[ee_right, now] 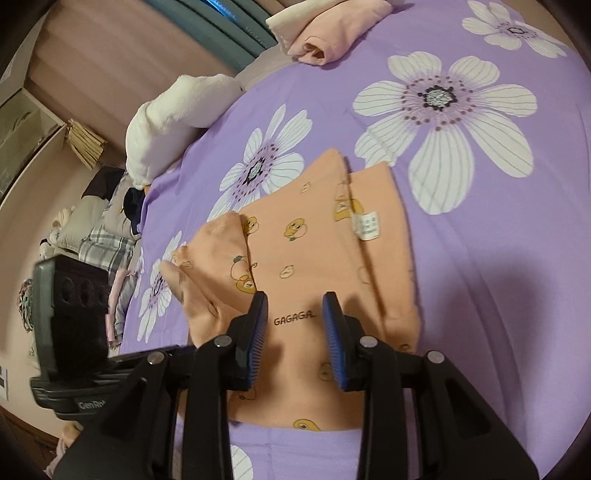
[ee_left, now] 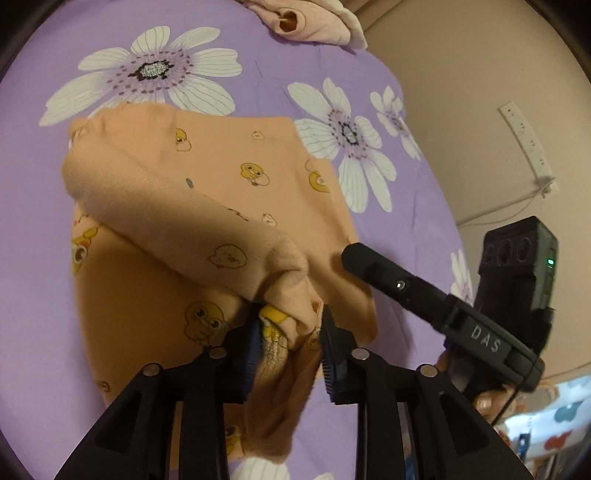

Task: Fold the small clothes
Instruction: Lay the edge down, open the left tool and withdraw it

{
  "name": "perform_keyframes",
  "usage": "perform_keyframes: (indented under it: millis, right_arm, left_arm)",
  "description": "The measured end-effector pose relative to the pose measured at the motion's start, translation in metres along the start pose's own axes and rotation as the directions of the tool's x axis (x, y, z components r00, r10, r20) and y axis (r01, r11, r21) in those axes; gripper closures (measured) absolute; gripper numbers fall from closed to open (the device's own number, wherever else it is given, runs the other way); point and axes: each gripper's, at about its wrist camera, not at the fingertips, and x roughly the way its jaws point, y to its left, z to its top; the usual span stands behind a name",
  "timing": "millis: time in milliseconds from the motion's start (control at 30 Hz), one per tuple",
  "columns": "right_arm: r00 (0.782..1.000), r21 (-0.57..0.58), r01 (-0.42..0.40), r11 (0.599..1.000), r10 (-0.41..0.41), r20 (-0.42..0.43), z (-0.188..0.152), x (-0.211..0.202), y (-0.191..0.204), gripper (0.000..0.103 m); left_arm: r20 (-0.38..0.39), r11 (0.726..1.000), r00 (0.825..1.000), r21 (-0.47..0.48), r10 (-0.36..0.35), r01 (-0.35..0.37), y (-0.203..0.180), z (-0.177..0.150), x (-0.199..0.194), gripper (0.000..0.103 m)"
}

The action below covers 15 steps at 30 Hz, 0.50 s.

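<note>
A small orange garment with yellow duck prints (ee_left: 236,162) lies on the purple flowered bedsheet (ee_left: 33,229). My left gripper (ee_left: 290,325) is shut on a bunched sleeve or edge of it and holds that part lifted over the garment's body. In the right wrist view the same garment (ee_right: 306,236) lies flat with a white label and the word GAGAGA. My right gripper (ee_right: 295,328) is open just above the garment, with nothing between its fingers. The right gripper also shows in the left wrist view (ee_left: 369,262), at the garment's right edge.
A folded pink garment (ee_right: 332,37) lies at the far end of the bed, also in the left wrist view (ee_left: 310,22). A white plush pillow (ee_right: 173,114) sits at the bed's left edge. Clothes pile (ee_right: 99,225) lies beyond that edge. A wall (ee_left: 480,92) stands right.
</note>
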Motion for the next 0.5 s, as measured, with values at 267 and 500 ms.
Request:
perform_keyframes:
  millis: [267,500]
  right_arm:
    - [0.996,-0.102,-0.084,0.991,0.081,-0.039,0.003,0.003,0.013,0.043]
    - [0.993,-0.416,-0.099,0.904,0.063,-0.099,-0.001,0.021,0.075,0.031]
  left_arm:
    - [0.033,0.994,0.995,-0.05,-0.093,0.094,0.025,-0.032,-0.04,0.051]
    - [0.107,0.988,0.992,-0.128,-0.072,0.086,0.055,-0.059,-0.072,0.051]
